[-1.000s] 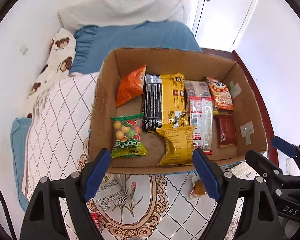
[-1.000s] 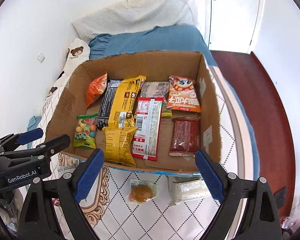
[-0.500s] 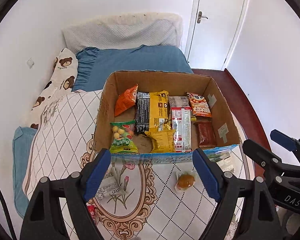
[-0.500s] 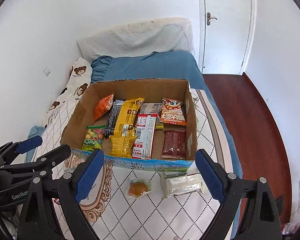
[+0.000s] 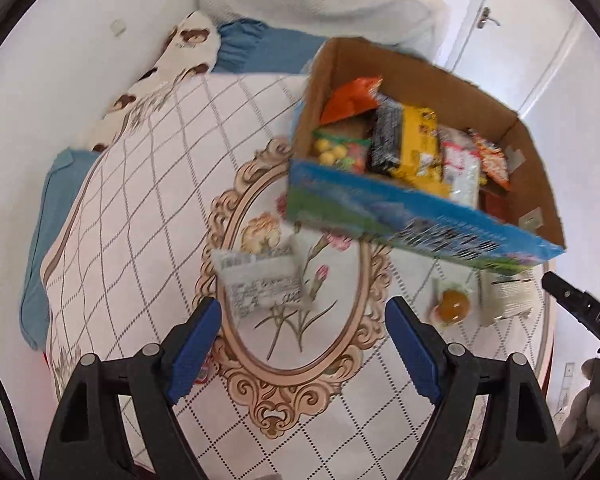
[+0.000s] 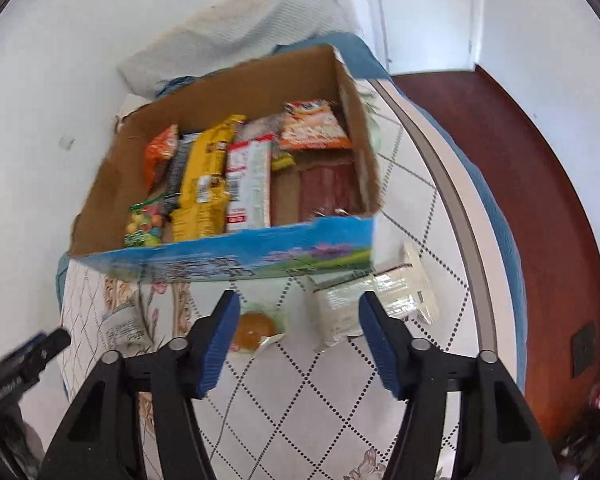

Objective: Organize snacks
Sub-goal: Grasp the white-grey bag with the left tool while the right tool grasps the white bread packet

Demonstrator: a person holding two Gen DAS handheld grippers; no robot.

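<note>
A cardboard box (image 5: pixel 412 216) with a blue printed front holds several snack packs; it also shows in the right wrist view (image 6: pixel 240 256). On the quilt in front of it lie a grey-white packet (image 5: pixel 260 280), a small clear pack with an orange pastry (image 5: pixel 452 306) and a white wrapped pack (image 5: pixel 508 292). My left gripper (image 5: pixel 304 344) is open and empty, just below the grey-white packet. My right gripper (image 6: pixel 298 340) is open and empty, between the pastry pack (image 6: pixel 254 330) and the white pack (image 6: pixel 372 300). The grey-white packet (image 6: pixel 122 326) lies at its left.
The quilt (image 5: pixel 140 200) covers a bed with pillows (image 5: pixel 316 4) against the far wall. A bear-print pillow (image 5: pixel 164 64) lies at the left. Dark wooden floor (image 6: pixel 540 200) and a door (image 5: pixel 512 32) are at the right.
Both grippers have dropped lower and closer to the loose packs on the quilt. The left view has swung left, the right view has swung right. The right gripper's jaws stand a little narrower.
</note>
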